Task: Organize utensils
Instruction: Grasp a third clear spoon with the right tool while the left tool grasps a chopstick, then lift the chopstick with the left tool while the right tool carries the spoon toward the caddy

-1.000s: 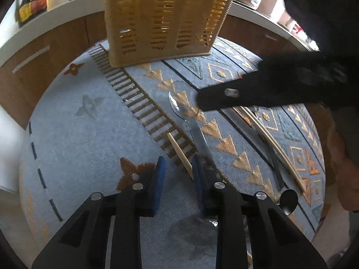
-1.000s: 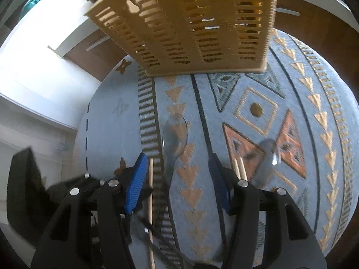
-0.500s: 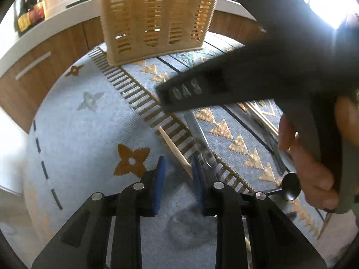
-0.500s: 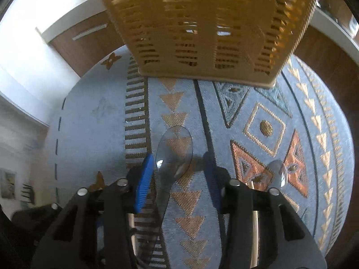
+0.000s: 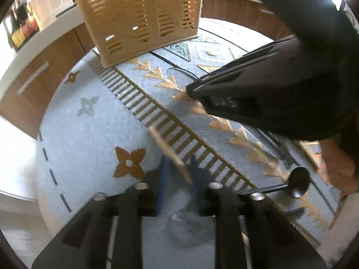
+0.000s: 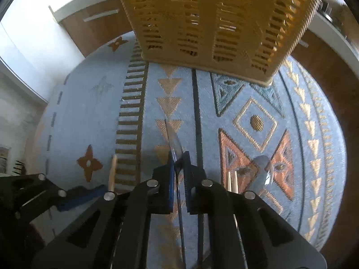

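Observation:
My right gripper (image 6: 178, 159) is shut on a clear plastic spoon (image 6: 172, 139), seen edge-on, its bowl pointing toward the tan slotted utensil basket (image 6: 213, 20) ahead. My left gripper (image 5: 178, 168) has its blue pads closed around a wooden chopstick (image 5: 167, 150) lying on the patterned cloth; it also shows in the right wrist view (image 6: 112, 172). The basket (image 5: 139, 15) stands at the far end in the left wrist view. The right gripper's black body (image 5: 269, 89) crosses the left wrist view on the right.
A black spoon (image 5: 296, 183) lies right of my left gripper. Two more chopsticks (image 6: 232, 180) and another clear spoon (image 6: 262, 168) lie right of my right gripper. The round table's edge (image 6: 345, 157) curves at right; wooden cabinets stand behind.
My right gripper closed on the clear spoon and lifted it, turning it edge-on. My left gripper shifted left and closed around the chopstick.

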The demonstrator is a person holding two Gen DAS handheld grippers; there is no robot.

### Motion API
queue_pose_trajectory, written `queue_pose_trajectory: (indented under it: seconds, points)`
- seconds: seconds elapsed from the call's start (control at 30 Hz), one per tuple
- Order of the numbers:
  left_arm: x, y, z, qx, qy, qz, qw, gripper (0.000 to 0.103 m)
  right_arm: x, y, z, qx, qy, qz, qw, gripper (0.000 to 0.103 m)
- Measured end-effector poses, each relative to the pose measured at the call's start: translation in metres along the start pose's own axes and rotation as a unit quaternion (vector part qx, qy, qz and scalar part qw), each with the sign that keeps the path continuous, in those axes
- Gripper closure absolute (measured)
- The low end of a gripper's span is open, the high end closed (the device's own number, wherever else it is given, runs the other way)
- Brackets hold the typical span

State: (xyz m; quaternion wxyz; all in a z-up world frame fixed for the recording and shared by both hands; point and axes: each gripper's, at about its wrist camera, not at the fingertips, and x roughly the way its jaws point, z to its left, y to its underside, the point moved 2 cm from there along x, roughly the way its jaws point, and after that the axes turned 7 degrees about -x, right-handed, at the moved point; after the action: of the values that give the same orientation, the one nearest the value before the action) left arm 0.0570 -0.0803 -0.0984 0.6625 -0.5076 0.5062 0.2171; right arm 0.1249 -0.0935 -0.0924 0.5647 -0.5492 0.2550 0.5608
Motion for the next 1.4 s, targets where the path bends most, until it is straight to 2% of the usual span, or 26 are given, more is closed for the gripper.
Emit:
queue_pose_trajectory:
  seconds: [0.07,0.17,0.27,0.37,0.5,0.6,0.67,0.73,0.87,0.93,1.0,1.1,1.13,1.17,1.23,1.3,1.4]
  points:
    - [-0.001,0.0,0.0,-0.004,0.002,-0.004,1.0,0.093,0.002,0.004,-0.012,0.003,-0.019,-0.004,1.0,0.097]
    - [-0.001,-0.004,0.009,-0.035,0.021,-0.017,0.999,0.099,-0.004,0.013,-0.023,0.008,-0.046,-0.012,0.999,0.097]
    - [0.003,-0.014,0.026,-0.074,0.051,-0.028,0.9956,0.1,-0.009,0.021,-0.036,0.027,-0.084,-0.015,0.996,0.097]
    - [0.002,-0.023,0.043,-0.103,0.055,-0.047,0.9921,0.1,-0.016,0.028,-0.044,0.046,-0.117,-0.022,0.992,0.097]
    - [-0.006,-0.034,0.063,-0.15,0.054,-0.065,0.9851,0.1,-0.027,0.034,-0.062,0.06,-0.116,-0.025,0.991,0.097]
    - [0.0,-0.043,0.087,-0.174,0.061,-0.06,0.981,0.1,-0.03,0.03,-0.069,0.062,-0.114,-0.02,0.991,0.096]
    - [0.004,-0.049,0.099,-0.181,0.065,-0.057,0.9797,0.1,-0.036,0.03,-0.071,0.052,-0.106,-0.02,0.993,0.091]
    - [0.006,-0.053,0.103,-0.182,0.071,-0.059,0.979,0.1,-0.041,0.028,-0.067,0.038,-0.102,-0.018,0.994,0.08]
    - [0.005,-0.051,0.105,-0.182,0.092,-0.058,0.9772,0.1,-0.03,0.018,-0.048,0.016,-0.089,0.001,0.996,0.072]
    - [0.006,-0.05,0.106,-0.179,0.094,-0.058,0.9776,0.1,-0.028,0.015,-0.042,0.003,-0.073,0.007,0.997,0.051]
    - [0.008,-0.048,0.106,-0.177,0.098,-0.059,0.9776,0.1,-0.028,0.014,-0.039,-0.014,-0.058,0.011,0.998,0.047]
    - [0.009,-0.044,0.106,-0.177,0.1,-0.059,0.9773,0.1,-0.026,0.014,-0.032,-0.032,-0.035,0.018,0.999,0.05]
    - [0.009,-0.043,0.106,-0.178,0.1,-0.061,0.9771,0.1,-0.024,0.015,-0.029,-0.035,-0.028,0.023,0.999,0.059]
    - [0.009,-0.043,0.106,-0.179,0.1,-0.062,0.9768,0.1,-0.023,0.015,-0.027,-0.04,-0.015,0.025,0.999,0.06]
    - [0.008,-0.043,0.106,-0.179,0.102,-0.068,0.9762,0.1,-0.02,0.014,-0.017,-0.057,0.017,0.025,0.998,0.074]
    - [0.006,-0.043,0.106,-0.181,0.102,-0.076,0.9753,0.1,-0.019,0.013,-0.011,-0.067,0.029,0.024,0.997,0.074]
    - [-0.005,-0.042,0.104,-0.177,0.103,-0.096,0.9741,0.1,-0.025,0.014,-0.009,-0.072,0.024,0.013,0.997,0.074]
